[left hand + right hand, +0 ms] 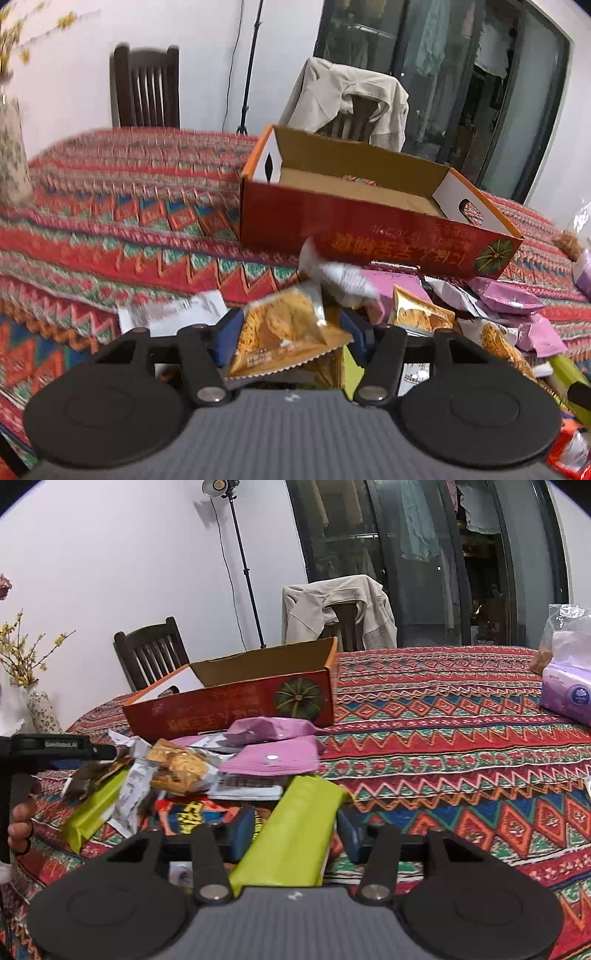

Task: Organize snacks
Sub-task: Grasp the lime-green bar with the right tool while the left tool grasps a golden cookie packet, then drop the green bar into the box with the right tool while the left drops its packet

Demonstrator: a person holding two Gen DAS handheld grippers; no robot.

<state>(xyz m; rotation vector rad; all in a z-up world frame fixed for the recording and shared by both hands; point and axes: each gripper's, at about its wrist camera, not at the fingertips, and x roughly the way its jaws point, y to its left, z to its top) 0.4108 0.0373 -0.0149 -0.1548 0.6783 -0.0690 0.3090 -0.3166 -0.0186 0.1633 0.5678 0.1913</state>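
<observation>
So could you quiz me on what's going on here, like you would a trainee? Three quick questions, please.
1. True or false: the red cardboard box already holds a heap of snack packets.
2. Which snack sits between the fingers of the right gripper? A) a pink packet B) a lime-green packet C) a tissue pack
3. Fill in: the left gripper has an ______-coloured cracker packet between its fingers.

Key
1. False; the part of the box floor in view looks almost bare, and the snacks lie in front of it on the patterned tablecloth.
2. B
3. orange
</observation>
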